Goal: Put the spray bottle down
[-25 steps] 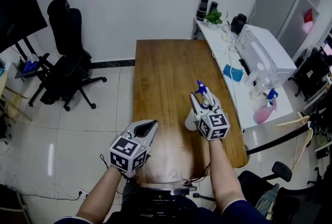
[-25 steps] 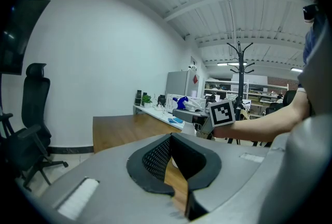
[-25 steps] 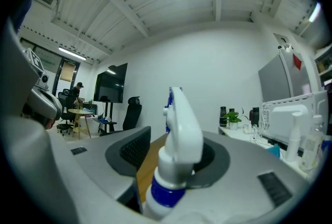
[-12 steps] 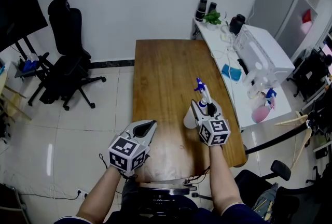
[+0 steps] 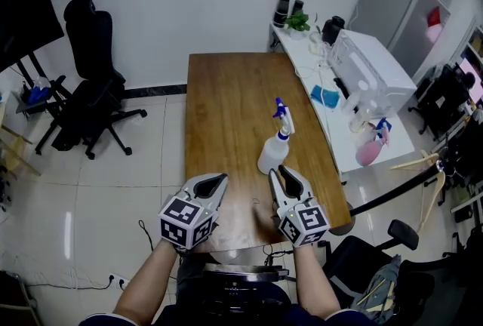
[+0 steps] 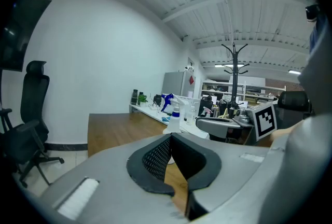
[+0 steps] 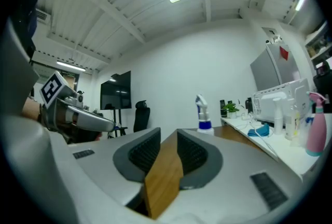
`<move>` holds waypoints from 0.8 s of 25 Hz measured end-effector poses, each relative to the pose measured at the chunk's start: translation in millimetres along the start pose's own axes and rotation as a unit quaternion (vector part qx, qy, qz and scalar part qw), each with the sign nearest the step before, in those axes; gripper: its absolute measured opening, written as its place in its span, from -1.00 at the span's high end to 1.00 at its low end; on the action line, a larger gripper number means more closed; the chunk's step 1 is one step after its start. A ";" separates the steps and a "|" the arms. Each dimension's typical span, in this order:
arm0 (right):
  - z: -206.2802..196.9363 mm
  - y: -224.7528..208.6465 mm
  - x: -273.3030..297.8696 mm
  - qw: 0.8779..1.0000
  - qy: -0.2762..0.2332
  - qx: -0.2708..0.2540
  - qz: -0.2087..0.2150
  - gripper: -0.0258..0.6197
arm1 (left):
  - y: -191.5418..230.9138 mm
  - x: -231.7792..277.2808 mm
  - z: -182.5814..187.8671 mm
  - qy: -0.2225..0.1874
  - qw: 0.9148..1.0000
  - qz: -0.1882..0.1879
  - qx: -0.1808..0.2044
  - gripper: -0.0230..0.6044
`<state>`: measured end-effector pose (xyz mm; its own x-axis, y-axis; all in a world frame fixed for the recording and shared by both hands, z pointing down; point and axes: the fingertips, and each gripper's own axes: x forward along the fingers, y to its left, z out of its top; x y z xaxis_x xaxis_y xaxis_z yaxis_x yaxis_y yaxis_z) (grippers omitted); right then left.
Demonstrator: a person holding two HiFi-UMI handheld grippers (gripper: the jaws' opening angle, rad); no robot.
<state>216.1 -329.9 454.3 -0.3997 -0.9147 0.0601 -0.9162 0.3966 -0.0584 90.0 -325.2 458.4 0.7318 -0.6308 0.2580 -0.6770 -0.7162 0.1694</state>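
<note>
The spray bottle (image 5: 272, 152), clear with a white and blue trigger head, stands upright on the wooden table (image 5: 226, 90), right of the middle. It also shows in the left gripper view (image 6: 174, 112) and the right gripper view (image 7: 203, 116). My right gripper (image 5: 280, 174) hovers just short of the bottle on the near side, apart from it. Its jaws have just been closing, and only bare table shows through the gap (image 7: 168, 140). My left gripper (image 5: 218, 181) hangs over the table's near left corner, jaws a little apart and empty (image 6: 170, 141).
A white side desk (image 5: 339, 143) runs along the table's right edge with a white appliance (image 5: 370, 72), a pink bottle (image 5: 367, 152), a blue cloth and a plant. A black office chair (image 5: 87, 83) stands at the left, another chair (image 5: 377, 264) at the lower right.
The right gripper has let go of the spray bottle and drawn back toward the near table edge. The bottle now stands alone. The left gripper shifted slightly.
</note>
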 end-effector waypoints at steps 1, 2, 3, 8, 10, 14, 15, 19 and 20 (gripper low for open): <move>0.8 11.2 -3.4 1.000 0.000 -0.003 0.012 0.68 | -4.6 -0.8 0.1 -0.002 1.000 -0.001 0.002 0.90; 0.9 21.4 -6.8 1.000 0.002 -0.005 0.023 0.71 | -9.1 -1.9 -0.1 -0.003 1.000 -0.003 0.002 0.91; 0.4 30.2 -10.1 0.999 0.006 -0.004 0.034 0.78 | -13.7 -3.2 -0.5 -0.005 1.000 -0.003 0.003 0.91; 3.5 55.3 -24.4 0.997 0.018 0.012 0.074 0.89 | -32.8 -12.8 -4.8 -0.007 1.000 -0.004 0.006 0.91; 10.4 59.8 -30.0 0.996 0.011 0.020 0.086 0.89 | -37.6 -17.1 -6.3 -0.008 1.000 -0.003 0.006 0.90; 20.1 68.0 -39.1 0.994 0.002 0.023 0.104 0.90 | -44.9 -26.3 -6.2 -0.014 1.000 0.001 0.007 0.90; 21.1 68.7 -40.9 0.994 0.001 0.021 0.105 0.90 | -47.0 -27.9 -6.0 -0.015 1.000 0.001 0.008 0.91; 22.8 72.6 -48.7 0.994 0.003 0.013 0.113 0.90 | -55.2 -31.2 -7.7 -0.017 1.000 0.002 0.009 0.91; 22.5 74.1 -50.3 0.993 0.004 0.011 0.115 0.90 | -57.0 -31.9 -7.9 -0.018 1.000 0.002 0.009 0.90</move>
<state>168.9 -256.3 424.5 -0.5981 -0.7999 0.0507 -0.8002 0.5924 -0.0929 104.7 -261.9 448.0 0.7321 -0.6434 0.2239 -0.6782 -0.7193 0.1505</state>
